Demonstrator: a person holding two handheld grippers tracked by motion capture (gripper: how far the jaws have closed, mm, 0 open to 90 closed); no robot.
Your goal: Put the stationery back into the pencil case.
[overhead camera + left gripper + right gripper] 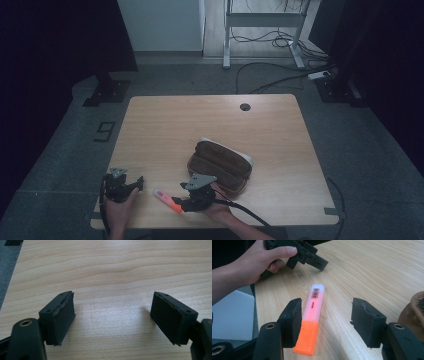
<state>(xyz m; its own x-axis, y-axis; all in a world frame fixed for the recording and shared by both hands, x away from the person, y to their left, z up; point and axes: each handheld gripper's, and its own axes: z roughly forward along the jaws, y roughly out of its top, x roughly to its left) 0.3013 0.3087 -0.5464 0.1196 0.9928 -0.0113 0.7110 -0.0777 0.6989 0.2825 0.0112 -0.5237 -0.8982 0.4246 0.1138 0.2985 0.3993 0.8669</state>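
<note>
- The right tool (325,322) sits low over the orange marker (312,320), jaws apart, one on each side. One jaw is right beside the marker, not yet squeezing it.
- The marker lies flat on the counter (165,120), near the front edge, so it is easy to reach.
- The left tool (131,183) rests off to the side, jaws wide apart with nothing between them, out of the way.
- The brown pouch (220,165) lies just behind the right tool. The far half of the counter is bare, good room to move.
</note>
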